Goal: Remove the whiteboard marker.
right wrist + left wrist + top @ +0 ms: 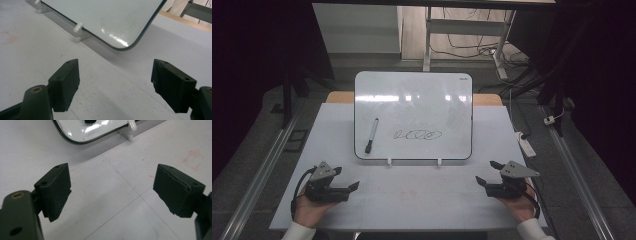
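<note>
whiteboard [95, 130] cut off by top edge in left gripper view, just one rounded corner + a bit of a black item on it, can't tell what. in right gripper view the whiteboard [105, 20] runs off the top too, scribble out of frame. scribble [418, 134] in high view too small to read. small logo at board's top right corner, unreadable. both forearms cut by bottom edge, sleeves [298, 232] barely in. red marks [193, 160] on table faint, shape unclear.
</note>
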